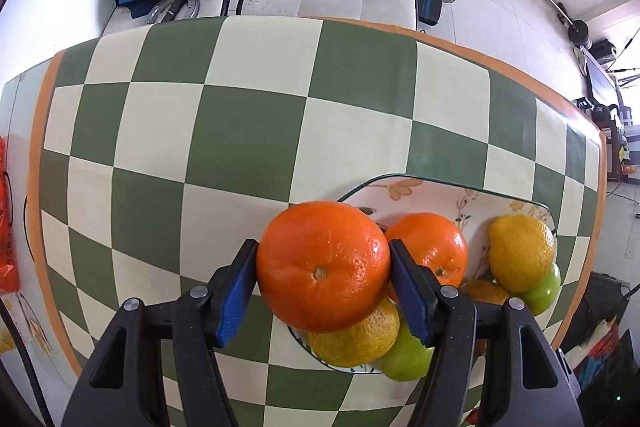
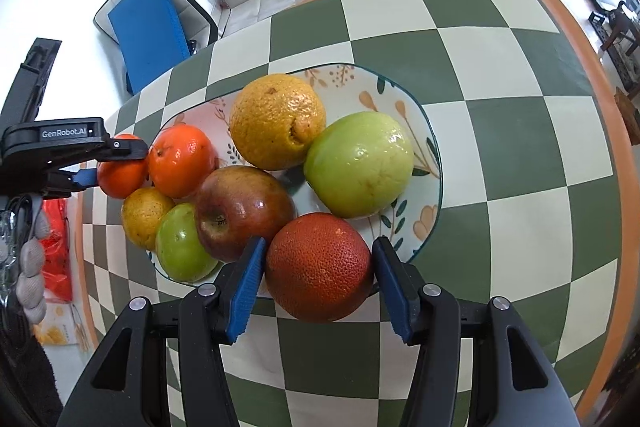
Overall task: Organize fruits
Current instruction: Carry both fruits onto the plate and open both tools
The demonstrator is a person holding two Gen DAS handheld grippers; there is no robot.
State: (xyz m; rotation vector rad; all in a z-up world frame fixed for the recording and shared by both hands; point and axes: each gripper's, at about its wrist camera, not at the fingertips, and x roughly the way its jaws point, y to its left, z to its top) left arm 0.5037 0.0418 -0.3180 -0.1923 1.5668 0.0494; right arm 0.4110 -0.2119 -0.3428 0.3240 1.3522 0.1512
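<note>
Fruits fill the floral plate (image 1: 448,195) on the checked table (image 1: 240,131). Through my left wrist camera, my left gripper (image 1: 323,281) is clamped on a bright tangerine (image 1: 323,267), pads at its widest girth, poised over the plate's near-left rim above a yellow citrus (image 1: 356,341). It looks light, with a soft, loose skin, so I judge a gentle squeeze across the middle is best.

Through my right wrist camera, my right gripper (image 2: 318,277) grasps a dark red orange (image 2: 318,267) at the plate's near edge, beside a red apple (image 2: 240,213). It seems firmer and heavier, its pebbled peel giving the pads (image 2: 246,285) purchase. Both grippers angle downward over the table; the left one comes in low from the plate's left side.
</note>
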